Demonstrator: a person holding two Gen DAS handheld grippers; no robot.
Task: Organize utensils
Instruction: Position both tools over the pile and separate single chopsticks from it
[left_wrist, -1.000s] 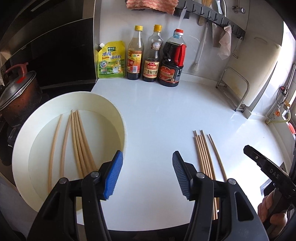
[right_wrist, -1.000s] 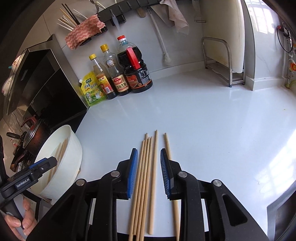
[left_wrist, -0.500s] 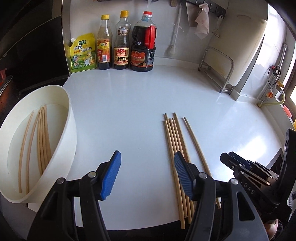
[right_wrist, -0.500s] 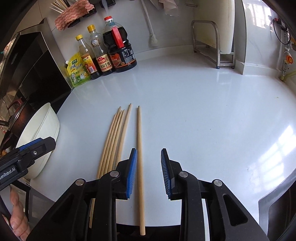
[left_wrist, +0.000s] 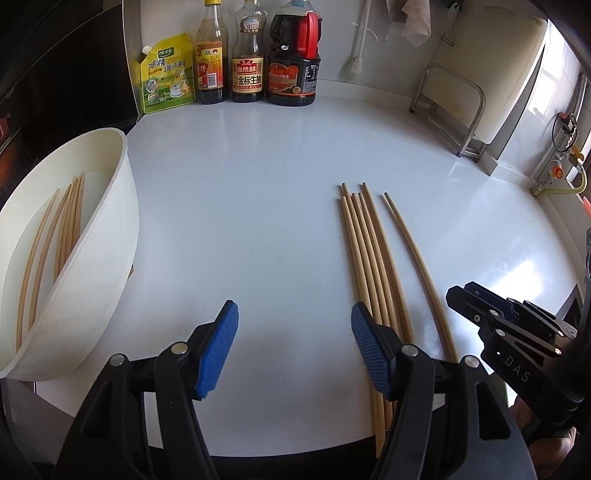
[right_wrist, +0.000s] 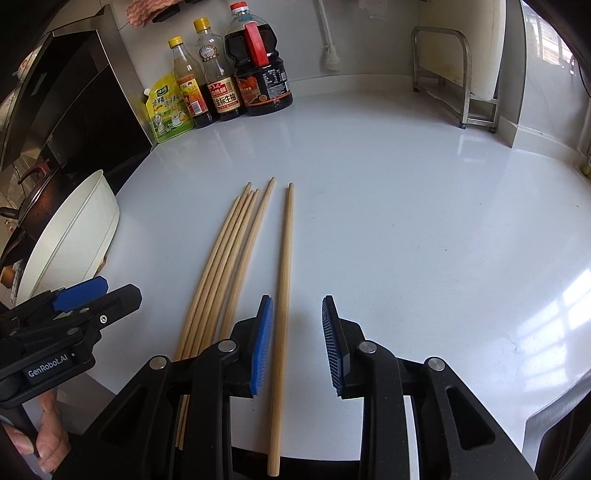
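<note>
On the white counter (left_wrist: 280, 192) lie six wooden chopsticks: a bundle of five chopsticks (left_wrist: 369, 254) pressed side by side, and a single chopstick (right_wrist: 282, 295) just to their right, apart from them. The right gripper (right_wrist: 297, 339) hangs low over the near end of that single chopstick; the stick runs between its blue pads (right_wrist: 261, 343), close to the left one, with a clear gap to the right one, so the jaws stand narrowly apart and grip nothing. The left gripper (left_wrist: 291, 347) is over bare counter to the left of the bundle; its jaws have just been opening and stand wide with nothing between them, its right pad just beside the bundle's near end. At the far left edge sits a white bowl (left_wrist: 110, 236), tilted in the view, holding several more chopsticks (left_wrist: 66, 229). Against the far wall stand a green pouch (left_wrist: 168, 74) and three sauce bottles (left_wrist: 251, 62); a metal rack (left_wrist: 458, 107) is at the far right.
</note>
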